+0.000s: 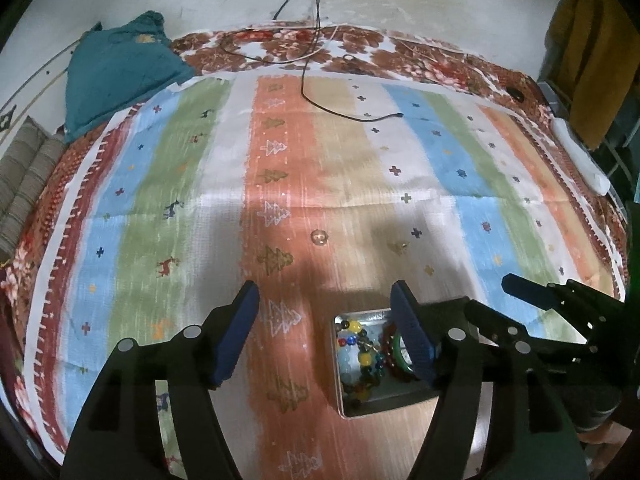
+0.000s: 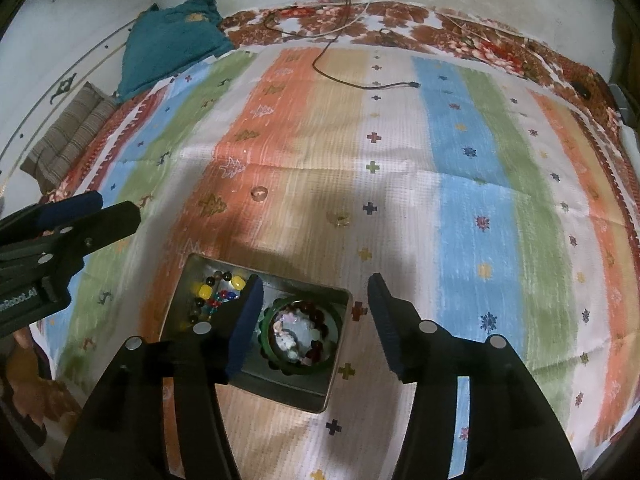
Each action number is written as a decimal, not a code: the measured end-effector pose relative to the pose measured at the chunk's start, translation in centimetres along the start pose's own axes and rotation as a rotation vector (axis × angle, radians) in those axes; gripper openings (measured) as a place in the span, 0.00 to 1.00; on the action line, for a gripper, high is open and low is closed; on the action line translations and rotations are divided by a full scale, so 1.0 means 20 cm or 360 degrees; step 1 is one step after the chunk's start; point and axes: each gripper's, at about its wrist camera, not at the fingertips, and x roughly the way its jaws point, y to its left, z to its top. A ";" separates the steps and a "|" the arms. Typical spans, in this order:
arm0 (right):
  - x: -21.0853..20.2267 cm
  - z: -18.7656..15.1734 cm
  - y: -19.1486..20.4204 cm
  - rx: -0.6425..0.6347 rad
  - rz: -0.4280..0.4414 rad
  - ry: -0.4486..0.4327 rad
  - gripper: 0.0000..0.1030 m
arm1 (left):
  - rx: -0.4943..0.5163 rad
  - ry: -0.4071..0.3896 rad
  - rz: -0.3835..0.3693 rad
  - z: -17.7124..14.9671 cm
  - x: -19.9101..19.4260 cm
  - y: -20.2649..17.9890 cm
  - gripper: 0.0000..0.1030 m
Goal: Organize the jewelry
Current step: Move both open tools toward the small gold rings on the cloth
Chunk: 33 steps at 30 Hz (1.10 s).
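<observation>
A metal tin [image 2: 320, 394] lies on the striped cloth and holds a green bangle [image 2: 338, 322], a dark red bead bracelet [image 2: 318, 346] and a multicoloured bead string [image 2: 208, 292]. The tin also shows in the left wrist view [image 1: 340, 396]. Two small clear pieces lie on the cloth beyond it: a round one [image 2: 259, 193] and a gold-tinted one [image 2: 339, 219]. My right gripper [image 2: 316, 320] is open and empty above the tin's right half. My left gripper [image 1: 324, 340] is open and empty, its right finger over the tin.
A black cable with a plug [image 2: 412, 85] lies across the far cloth. A teal garment [image 2: 172, 48] and a folded striped cloth [image 2: 68, 140] sit at the far left. A white object [image 1: 580, 156] lies at the bed's right edge.
</observation>
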 end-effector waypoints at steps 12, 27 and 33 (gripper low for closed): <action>0.05 0.07 0.00 -0.0034 -0.0012 0.0008 0.62 | 0.0031 0.0031 0.0025 0.06 0.08 0.00 0.70; 0.17 0.13 0.01 -0.0066 -0.0001 0.0087 0.66 | 0.0059 0.0122 0.0032 0.14 0.27 0.01 0.70; 0.24 0.15 0.00 -0.0076 -0.0020 0.0123 0.66 | 0.0051 0.0165 0.0053 0.17 0.37 0.03 0.70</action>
